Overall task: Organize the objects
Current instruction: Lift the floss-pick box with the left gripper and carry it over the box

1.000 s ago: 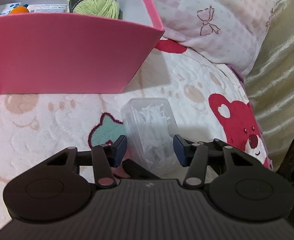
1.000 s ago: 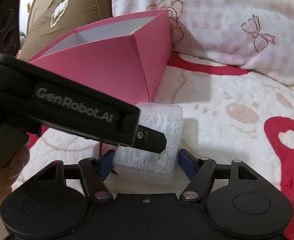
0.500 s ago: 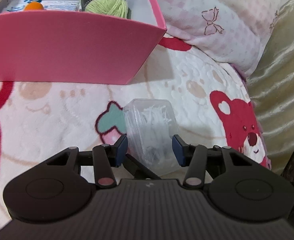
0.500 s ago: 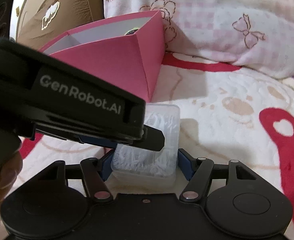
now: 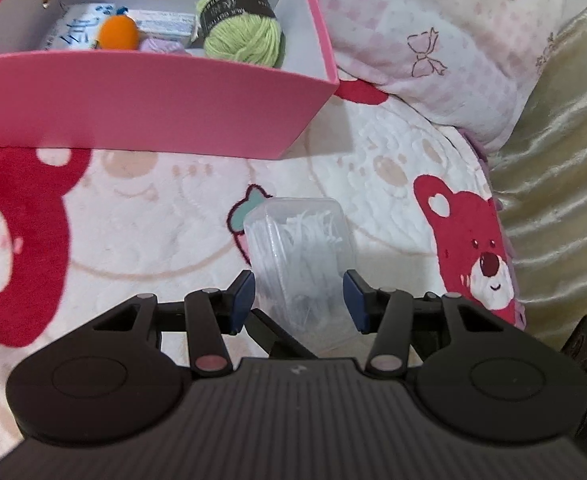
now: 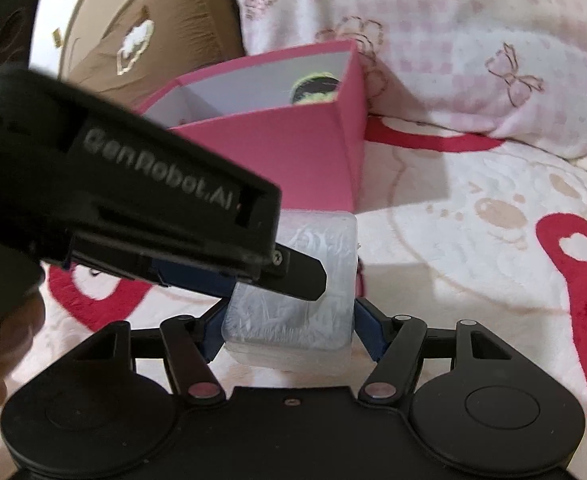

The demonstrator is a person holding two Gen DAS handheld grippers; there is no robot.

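A clear plastic box of white floss picks (image 5: 299,256) is held above the bear-print blanket, between both grippers. My left gripper (image 5: 299,300) is shut on its sides. My right gripper (image 6: 289,328) is shut on the same box (image 6: 325,280) from the other side. The left gripper's black body (image 6: 133,216) crosses the right wrist view and hides part of the box. The pink storage box (image 5: 153,108) stands ahead, holding green yarn (image 5: 241,28), an orange ball (image 5: 118,34) and packets.
The blanket (image 5: 153,220) has red bears. A pink checked pillow (image 5: 433,40) lies at the back right, a beige cushion (image 5: 565,160) at the right. A brown pillow (image 6: 145,36) lies behind the pink box (image 6: 293,148).
Both grippers have risen with the floss box; the pink box's inside now shows more. The blanket has slid by beneath.
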